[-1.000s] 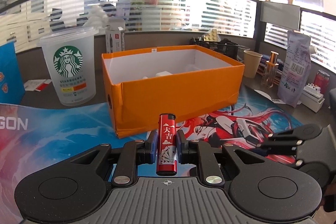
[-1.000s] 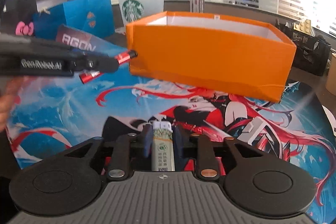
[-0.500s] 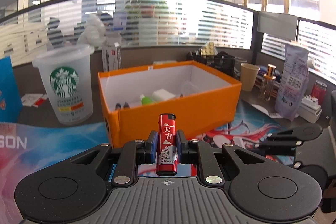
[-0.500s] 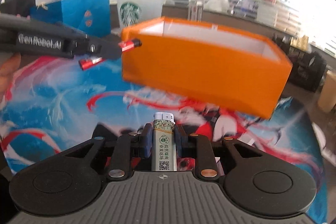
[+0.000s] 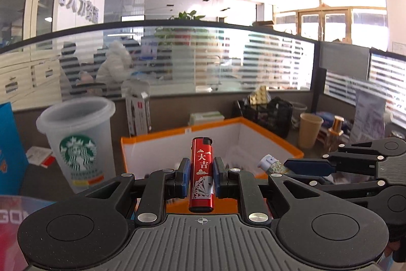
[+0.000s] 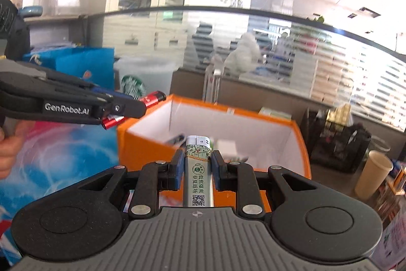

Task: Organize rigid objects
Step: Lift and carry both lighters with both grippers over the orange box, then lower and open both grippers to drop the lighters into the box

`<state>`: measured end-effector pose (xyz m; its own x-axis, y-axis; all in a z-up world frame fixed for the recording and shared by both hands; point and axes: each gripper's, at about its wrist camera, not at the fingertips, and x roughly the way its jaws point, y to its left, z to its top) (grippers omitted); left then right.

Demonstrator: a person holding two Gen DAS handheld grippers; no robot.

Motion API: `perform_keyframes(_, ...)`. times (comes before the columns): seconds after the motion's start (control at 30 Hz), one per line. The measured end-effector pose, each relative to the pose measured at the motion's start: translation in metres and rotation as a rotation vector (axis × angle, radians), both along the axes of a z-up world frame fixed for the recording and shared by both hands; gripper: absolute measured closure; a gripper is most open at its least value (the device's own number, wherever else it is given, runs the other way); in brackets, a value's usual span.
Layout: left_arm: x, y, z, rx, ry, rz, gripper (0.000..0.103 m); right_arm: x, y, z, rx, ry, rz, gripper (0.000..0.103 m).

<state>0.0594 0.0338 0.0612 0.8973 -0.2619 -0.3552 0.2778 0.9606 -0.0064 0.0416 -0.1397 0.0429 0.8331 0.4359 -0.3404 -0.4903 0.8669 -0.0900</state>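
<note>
A red lighter (image 5: 202,159) with white characters stands upright between the pads of my left gripper (image 5: 201,175), which is shut on it. Just beyond it is the open orange box (image 5: 157,154), white inside, with several small items at the bottom. My right gripper (image 6: 197,169) is shut on a silver lighter (image 6: 198,179) with a green label, held above the box's near wall (image 6: 142,141). In the left wrist view the right gripper (image 5: 288,166) comes in from the right with the silver lighter (image 5: 270,163). In the right wrist view the left gripper (image 6: 132,108) holds the red lighter (image 6: 152,98) at the box's left corner.
A frosted Starbucks cup (image 5: 76,141) stands left of the box, with a blue bag (image 5: 10,156) beyond it. A white carton (image 5: 138,113) stands behind the box. A black basket (image 5: 269,116) and a paper cup (image 5: 309,128) stand to its right. A printed mat (image 6: 50,156) covers the desk.
Both grippers have risen with their lighters. The box now sits lower in both views and its inside shows. The right gripper has come closer to the box.
</note>
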Motion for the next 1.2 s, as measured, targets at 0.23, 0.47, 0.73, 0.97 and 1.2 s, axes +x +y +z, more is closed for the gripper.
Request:
perform_keyframes(0.23,0.025,-0.006,0.012,-0.005,-0.026,0.011,0.087,0.028,-0.005,0.013,0.035,-0.024,-0.018,0.082)
perform_keyframes(0.47,0.061,-0.013,0.008,0.009,-0.004,0.025,0.087,0.065,-0.011,0.023,0.058,-0.023,-0.025,0.082)
perform_keyframes(0.73,0.105,-0.017,-0.034,0.015,0.124,0.040,0.087,0.114,-0.006,-0.003,0.043,0.073,-0.037,0.082)
perform_keyframes(0.97,0.117,-0.018,-0.053,0.033,0.167,0.046,0.087,0.138,-0.005,-0.029,0.028,0.155,-0.060,0.082)
perform_keyframes(1.2,0.120,-0.021,-0.061,0.039,0.188,0.045,0.086,0.147,-0.002,-0.043,0.011,0.195,-0.081,0.082)
